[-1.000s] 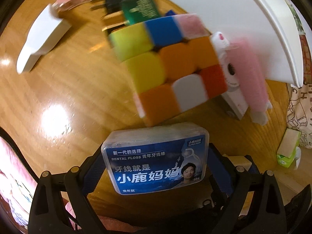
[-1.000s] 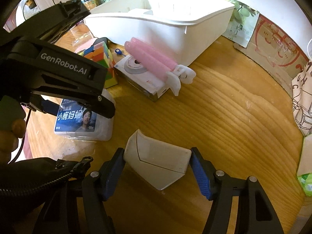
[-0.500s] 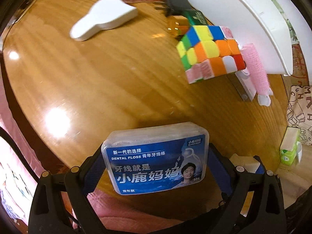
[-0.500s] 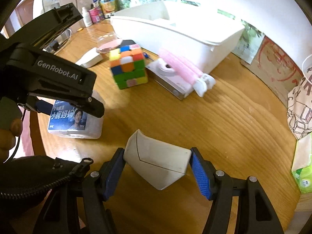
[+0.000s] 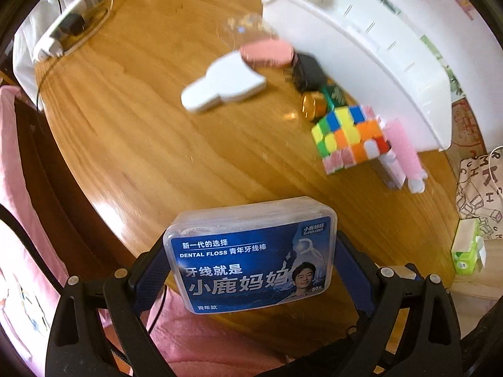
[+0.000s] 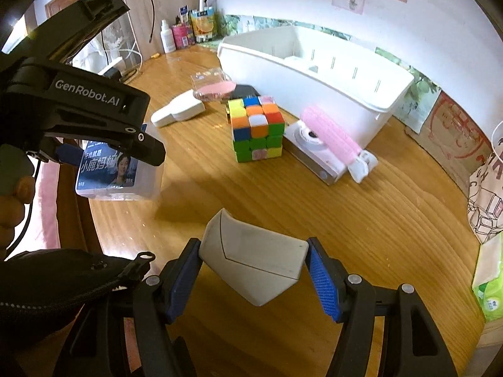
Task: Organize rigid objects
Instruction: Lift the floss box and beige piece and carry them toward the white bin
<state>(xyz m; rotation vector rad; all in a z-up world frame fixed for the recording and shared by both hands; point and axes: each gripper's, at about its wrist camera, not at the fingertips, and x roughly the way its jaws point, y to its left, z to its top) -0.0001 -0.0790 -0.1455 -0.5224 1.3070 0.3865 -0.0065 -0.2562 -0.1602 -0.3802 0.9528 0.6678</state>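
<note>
Above the table (image 5: 132, 144), both grippers have risen since a second ago: the left gripper (image 5: 251, 259) clamps the floss box (image 5: 251, 251), the right gripper (image 6: 253, 271) clamps a white case (image 6: 251, 260), so both are judged ready for the bin (image 6: 314, 75) at 1 o'clock.

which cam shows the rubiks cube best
The right wrist view: the rubiks cube is sharp there, standing on the table with its top and two sides in sight. The left wrist view shows it smaller, blurred and tilted by the fisheye, near the white bin.
</note>
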